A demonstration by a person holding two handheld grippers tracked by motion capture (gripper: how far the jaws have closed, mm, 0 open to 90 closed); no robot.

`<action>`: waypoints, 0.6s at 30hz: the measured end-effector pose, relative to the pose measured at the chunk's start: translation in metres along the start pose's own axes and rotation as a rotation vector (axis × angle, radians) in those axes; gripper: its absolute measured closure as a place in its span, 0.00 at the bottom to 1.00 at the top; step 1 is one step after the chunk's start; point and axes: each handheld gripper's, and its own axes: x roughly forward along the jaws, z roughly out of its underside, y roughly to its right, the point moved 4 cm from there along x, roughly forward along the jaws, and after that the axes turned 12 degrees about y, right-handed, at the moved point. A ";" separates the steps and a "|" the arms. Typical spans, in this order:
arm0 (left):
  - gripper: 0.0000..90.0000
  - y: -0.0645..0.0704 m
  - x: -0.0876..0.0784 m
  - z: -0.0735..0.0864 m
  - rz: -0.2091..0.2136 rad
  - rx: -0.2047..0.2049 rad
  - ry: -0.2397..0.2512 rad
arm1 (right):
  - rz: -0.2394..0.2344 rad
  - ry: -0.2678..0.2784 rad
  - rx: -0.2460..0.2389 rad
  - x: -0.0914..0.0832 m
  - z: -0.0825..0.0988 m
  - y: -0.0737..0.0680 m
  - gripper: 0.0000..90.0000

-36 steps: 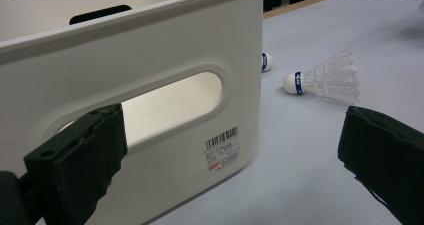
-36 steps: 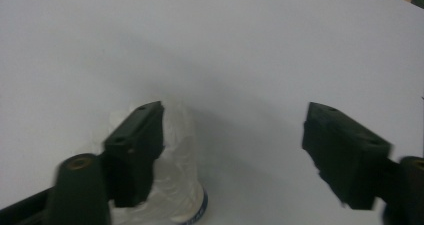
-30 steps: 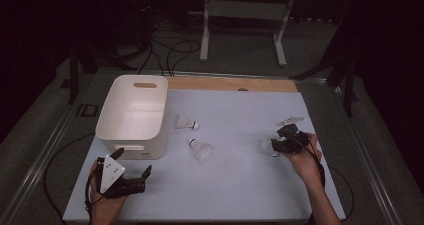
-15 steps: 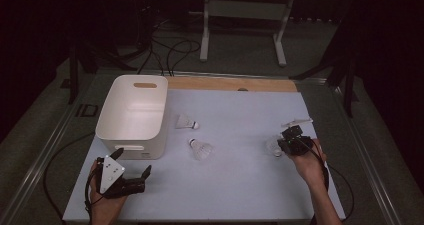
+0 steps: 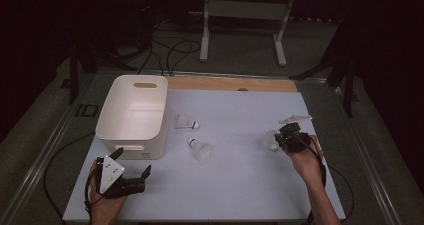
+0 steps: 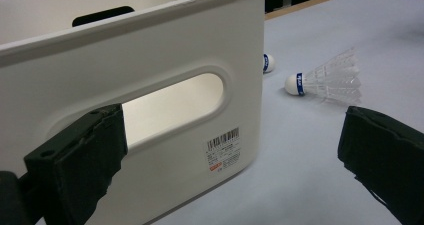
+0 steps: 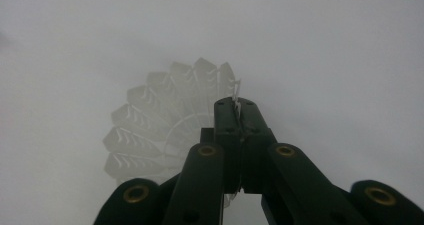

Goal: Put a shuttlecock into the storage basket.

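The right tool [image 5: 278, 140] sits near the right edge of the tabletop [image 5: 240, 185], and its jaws have just been closing; in the right gripper view they are pinched together on the rim of a white shuttlecock's feather skirt [image 7: 165, 120], a sliver of feather sticking up between the pads. That held shuttlecock [image 5: 270, 141] lies on the tabletop just to the left of the right hand [image 5: 304, 160], its skirt fanned out toward the camera on the tool.

The left tool [image 5: 131, 179] rests near the front left corner of the tabletop, with the left hand [image 5: 102, 205] behind it. Its jaws stand wide apart with nothing between them, pointing at the near wall of a white bin [image 6: 165, 110] that stands along the left edge. The bin has a handle slot in that wall and a barcode label below it.

Two more shuttlecocks lie loose near the middle of the tabletop, to the right of the bin: one shuttlecock [image 5: 201, 148] nearer the front, and another shuttlecock [image 5: 186, 121] farther back, just beside the bin's right wall. They lie apart from each other and well apart from the held one.
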 end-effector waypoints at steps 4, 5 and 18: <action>0.00 0.000 0.000 0.000 -0.001 -0.001 0.001 | -0.002 0.010 -0.006 0.000 -0.005 -0.003 0.99; 0.00 0.000 0.000 0.000 -0.001 -0.001 0.000 | -0.005 0.012 -0.005 0.000 -0.006 -0.003 0.99; 0.00 0.000 0.000 0.000 0.000 -0.001 0.002 | -0.018 0.035 -0.027 0.001 -0.021 -0.011 0.99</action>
